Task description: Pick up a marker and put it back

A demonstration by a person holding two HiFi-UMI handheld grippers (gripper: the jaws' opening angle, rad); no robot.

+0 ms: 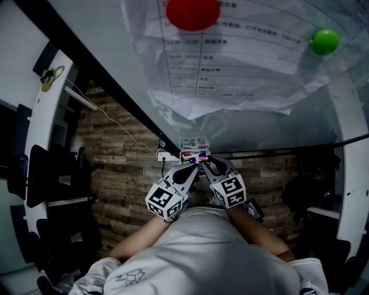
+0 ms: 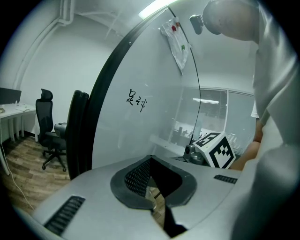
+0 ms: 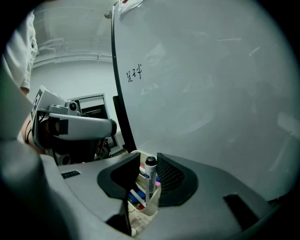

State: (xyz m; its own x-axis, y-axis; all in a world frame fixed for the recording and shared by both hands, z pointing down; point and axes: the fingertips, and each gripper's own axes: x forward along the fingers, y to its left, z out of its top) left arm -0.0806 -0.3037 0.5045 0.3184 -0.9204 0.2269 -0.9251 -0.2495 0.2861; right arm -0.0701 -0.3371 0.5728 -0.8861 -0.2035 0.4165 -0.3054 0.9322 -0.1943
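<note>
We count two tongs, one in each hand. The left tongs (image 2: 150, 160) have their jaws closed tip to tip with nothing between them. Their own view shows only a sliver of floor behind the tips.

Just to the right, at the lower left corner of the whiteboard (image 1: 104, 34), hangs one cream holder (image 3: 151, 206). One marker (image 3: 150, 180) with a black cap stands upright in it. Other markers lie lower, with bits of blue, red and pink showing, too overlapped for us to count.

The right tongs (image 3: 147, 157) have their jaws apart, one on each side of the upright marker and close to it. We cannot tell whether either pad touches it.

Higher on the board, one red magnet (image 1: 192, 12) and, to its right, one green magnet (image 1: 324, 41) pin crumpled papers (image 1: 230, 75), their print too blurred for us to read.
</note>
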